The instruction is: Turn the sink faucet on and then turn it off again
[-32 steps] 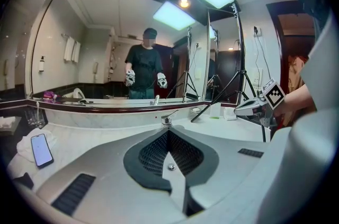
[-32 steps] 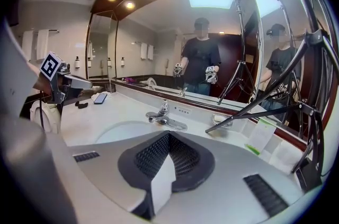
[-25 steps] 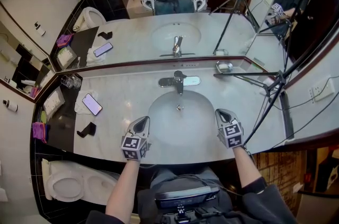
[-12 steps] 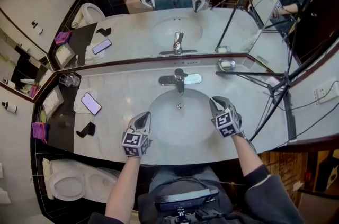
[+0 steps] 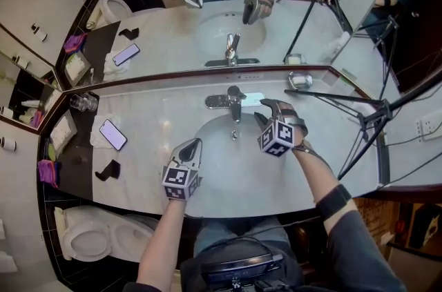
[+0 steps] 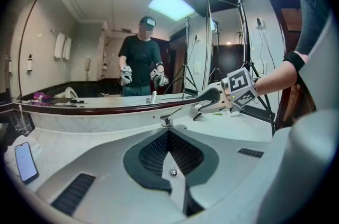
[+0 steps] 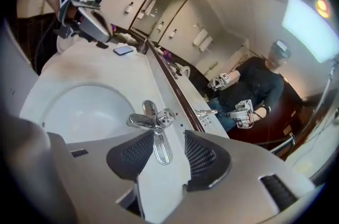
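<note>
Where the faucet stands: the faucet [image 5: 235,103] is set at 12 o'clock on the rim of the sink [image 5: 231,170], on the marble counter [image 5: 159,111], just below the mirror [image 5: 166,28]; its spout is pointed toward 6 o'clock, over the bowl.
Right gripper: the right gripper [image 5: 264,112] is held at about 3 o'clock of the faucet, just beside it, above the bowl's 1 o'clock edge, with its marker cube tilted.
Right jaws: they have just been opening and are spread wide; in the right gripper view the chrome faucet is framed in the gap, and neither pad is pressed on it.
Left gripper: the left gripper [image 5: 193,146] is held over the bowl's 7 o'clock rim, pointed toward 1 o'clock, well apart from the faucet.
Left jaws: they are brought together, pad against pad, and nothing is gripped.
Phone: a phone [image 5: 112,134] is laid flat on the counter at 9 o'clock of the sink.
Black object: a small black object [image 5: 105,170] is seen at 8 o'clock of the sink, near the counter's front edge; what it is cannot be told.
Soap dish: a soap dish [image 5: 300,81] is placed at 2 o'clock, against the mirror.
Tripod: the legs of a black tripod [image 5: 373,119] are stretched over the counter at 3 o'clock.
Toilet: a white toilet [image 5: 90,239] is seen at 7 o'clock, below the counter.
</note>
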### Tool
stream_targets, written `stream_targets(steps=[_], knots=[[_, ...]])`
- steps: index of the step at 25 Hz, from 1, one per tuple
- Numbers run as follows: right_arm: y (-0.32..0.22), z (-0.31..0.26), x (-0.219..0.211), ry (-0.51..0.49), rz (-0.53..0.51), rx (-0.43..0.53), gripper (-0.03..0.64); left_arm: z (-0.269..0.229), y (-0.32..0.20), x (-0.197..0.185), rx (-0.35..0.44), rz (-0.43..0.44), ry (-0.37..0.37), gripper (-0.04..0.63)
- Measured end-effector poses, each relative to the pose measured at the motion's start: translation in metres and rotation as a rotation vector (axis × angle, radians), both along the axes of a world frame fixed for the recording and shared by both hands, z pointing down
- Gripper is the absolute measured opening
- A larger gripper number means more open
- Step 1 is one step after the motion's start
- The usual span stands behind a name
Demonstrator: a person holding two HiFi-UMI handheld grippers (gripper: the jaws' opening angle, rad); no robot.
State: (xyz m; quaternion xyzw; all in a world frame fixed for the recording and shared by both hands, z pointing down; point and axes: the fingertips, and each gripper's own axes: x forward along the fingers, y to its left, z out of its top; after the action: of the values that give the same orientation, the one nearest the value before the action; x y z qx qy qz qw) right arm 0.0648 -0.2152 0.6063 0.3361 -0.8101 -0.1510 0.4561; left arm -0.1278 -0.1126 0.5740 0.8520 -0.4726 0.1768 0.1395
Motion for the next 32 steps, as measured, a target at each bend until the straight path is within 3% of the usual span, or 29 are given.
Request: stream_targets(steps=[8,13,16,20,32], knots=[[-0.038,0.028,-0.035,0.263,-0.204,0.085,0.225,0.013,-0.013,0.003,-0.018,-0.009,0.000,-0.005],[-0.043,0.045,-0.048,0.367,-0.314,0.077,0.199,0.022,-0.017,0.004,-0.033,-0.016,0.007,-0.005],[-0.042,0.054,-0.051,0.385,-0.344,0.059,0.173,0.028,-0.017,0.005,-0.036,-0.014,0.019,-0.005],[-0.049,0.053,-0.051,0.399,-0.336,0.140,0.110,0.033,-0.016,0.004,-0.050,-0.020,0.026,-0.005],[-0.050,0.056,-0.050,0.387,-0.307,0.160,0.104,0.045,-0.011,0.005,-0.078,-0.025,0.031,-0.005]])
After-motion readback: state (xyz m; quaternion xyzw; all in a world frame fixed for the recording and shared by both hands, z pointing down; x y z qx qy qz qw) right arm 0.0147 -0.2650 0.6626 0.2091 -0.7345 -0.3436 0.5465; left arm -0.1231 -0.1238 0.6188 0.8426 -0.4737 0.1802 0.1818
